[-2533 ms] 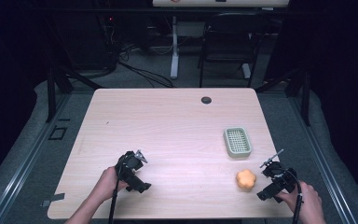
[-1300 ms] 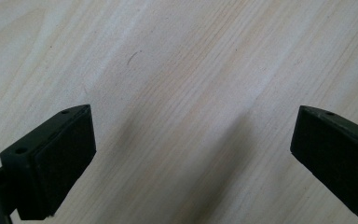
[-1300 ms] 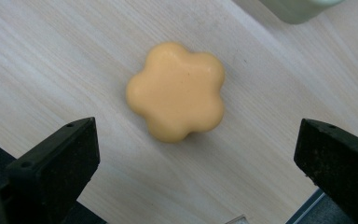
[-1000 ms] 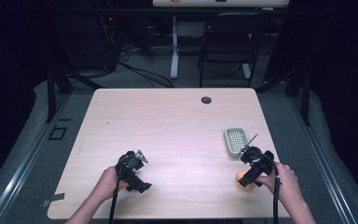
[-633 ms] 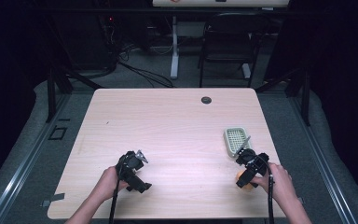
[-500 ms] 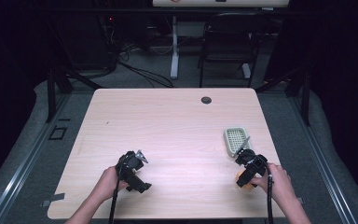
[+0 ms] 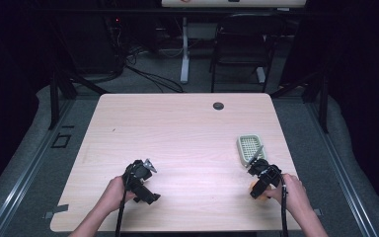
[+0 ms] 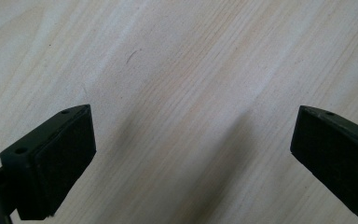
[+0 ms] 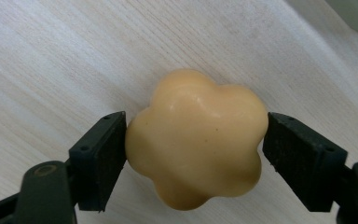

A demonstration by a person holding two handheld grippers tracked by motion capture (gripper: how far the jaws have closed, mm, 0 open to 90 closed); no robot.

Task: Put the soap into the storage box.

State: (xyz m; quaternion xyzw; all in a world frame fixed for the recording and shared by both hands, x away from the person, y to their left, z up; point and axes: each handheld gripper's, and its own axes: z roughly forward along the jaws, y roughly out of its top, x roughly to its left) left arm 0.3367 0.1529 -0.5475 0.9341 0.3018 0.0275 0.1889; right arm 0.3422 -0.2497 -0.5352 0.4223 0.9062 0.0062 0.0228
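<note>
Right gripper (image 9: pixel 196 140) jaws just closing, clamped on flower-shaped yellow soap (image 9: pixel 196 139), mostly hidden from above.

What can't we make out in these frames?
- Flower-shaped soap, high view: mostly covered by the right gripper; a sliver of orange shows.
- Underside of the soap, right gripper view: hidden by its own body, so contact with the table can't be told.
- Green tray, right gripper view: cut off by the top right edge.
- Dark round thing near the far table edge, high view: too small to identify.
</note>
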